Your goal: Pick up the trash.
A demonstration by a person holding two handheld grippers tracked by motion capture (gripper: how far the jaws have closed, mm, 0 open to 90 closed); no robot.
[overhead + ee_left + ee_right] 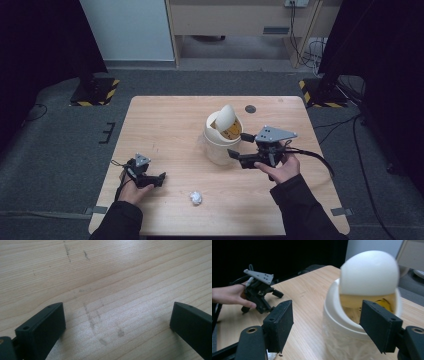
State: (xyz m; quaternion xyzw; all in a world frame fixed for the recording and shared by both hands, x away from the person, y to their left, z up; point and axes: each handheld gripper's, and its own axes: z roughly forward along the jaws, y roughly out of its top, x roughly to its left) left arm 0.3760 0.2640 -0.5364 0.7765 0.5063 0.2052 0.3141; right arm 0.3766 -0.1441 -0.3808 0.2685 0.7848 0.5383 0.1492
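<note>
- Our right gripper (242,145) sits right of centre in the high view, its jaws spread with nothing pinched between them; they point left at the bin (222,142), one jaw by its rim and the other by its lower wall, without pressing on it as far as we can tell.
- In the right gripper view the same jaws rise from the bottom corners and frame the bin (352,335); we judge the hand is held here because it is working at the bin's opening.
- The bin is a small cream-white tub with a swing lid (225,117) tipped up on edge, so the mouth gapes; something yellow-orange (384,302) lies inside, and a thin clear liner seems to wrap the lower wall.
- Our left gripper (159,179) rests low at the lower left of the high view, jaws wide apart and empty over bare table (120,277); we take it as parked, out of the way.
- A crumpled paper ball (196,198) lies at bottom centre of the high view, well apart from both tools; likely the next thing for the bin.
</note>
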